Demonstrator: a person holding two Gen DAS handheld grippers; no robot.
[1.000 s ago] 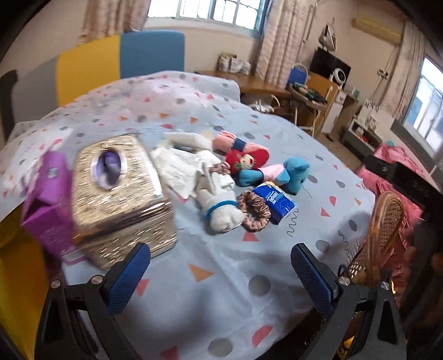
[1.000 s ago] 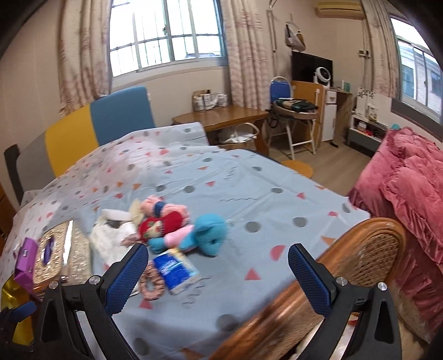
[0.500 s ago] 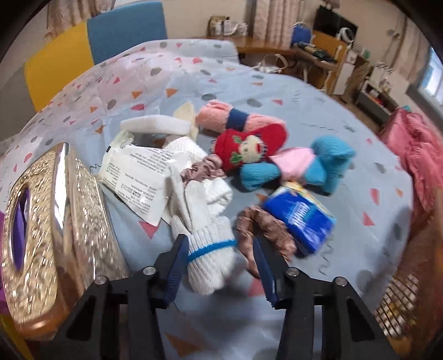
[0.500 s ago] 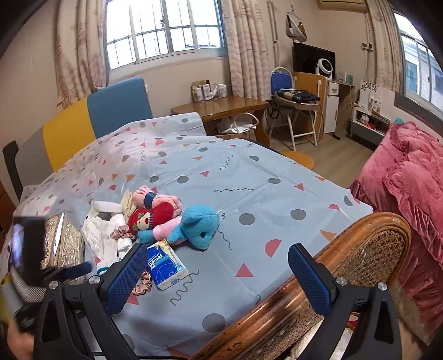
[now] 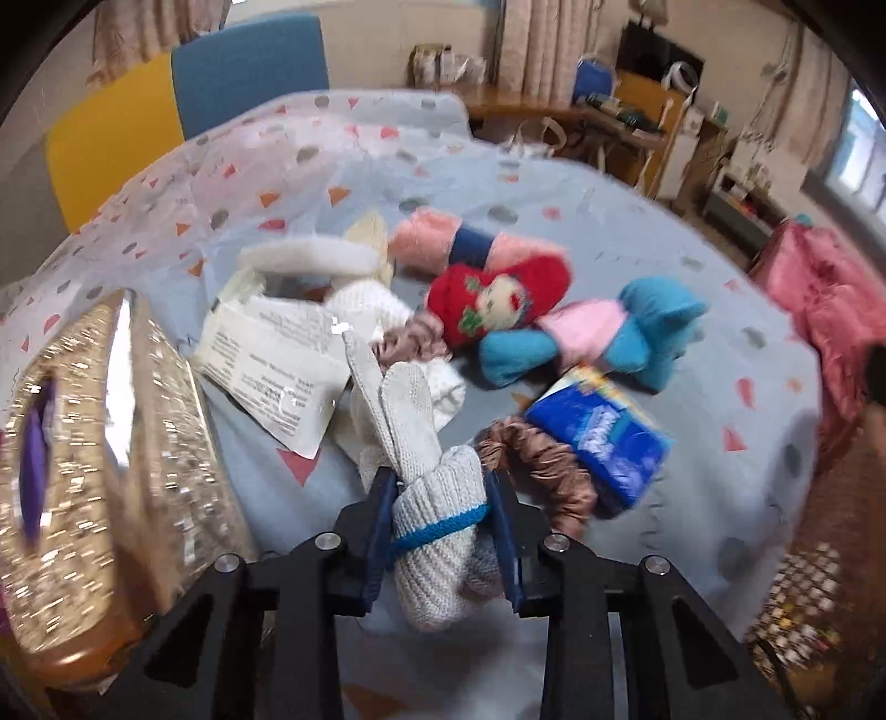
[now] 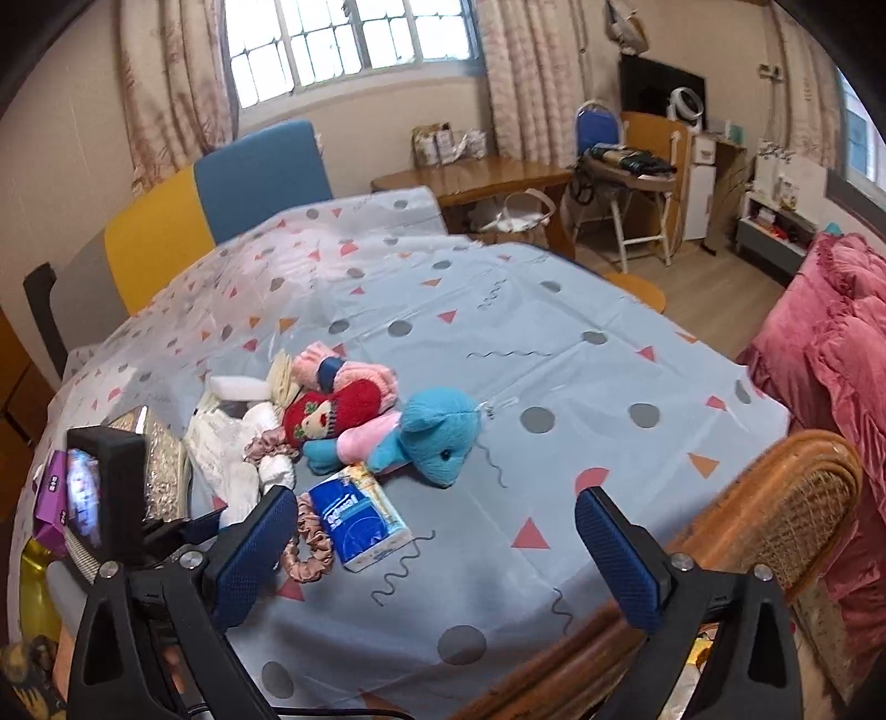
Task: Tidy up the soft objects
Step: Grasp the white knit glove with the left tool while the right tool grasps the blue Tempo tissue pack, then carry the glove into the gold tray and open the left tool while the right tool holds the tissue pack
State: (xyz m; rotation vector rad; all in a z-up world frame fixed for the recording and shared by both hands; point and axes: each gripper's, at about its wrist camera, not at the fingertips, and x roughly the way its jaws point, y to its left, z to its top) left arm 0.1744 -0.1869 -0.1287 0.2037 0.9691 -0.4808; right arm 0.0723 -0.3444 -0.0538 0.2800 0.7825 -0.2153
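**Left gripper clamps the knit glove**

Low in the frame's centre, the left gripper point(image 5: 440, 531) pinches the white knit glove point(image 5: 426, 476) at its blue-banded cuff. Lift straight up, so the brown scrunchie point(image 5: 545, 465) touching it stays put. The right gripper point(image 6: 437, 545) hangs spread wide, holding nothing.

A home, a lived-in bedroom or bed-sitting room. Barred window point(image 6: 354, 41) hung with patterned curtains point(image 6: 177, 83); pink ruffled bedding point(image 6: 830, 354) heaped at the right edge. Worktop under a pale blue cloth point(image 6: 554, 376) strewn with soft toys point(image 6: 437, 437). Wooden desk point(image 6: 476, 177), folding chair point(image 6: 595, 127), television point(image 6: 659, 83) and small fan point(image 6: 686, 102) along the far wall; rattan chair back point(image 6: 792, 498) close by; wood-look floor point(image 6: 703, 288).
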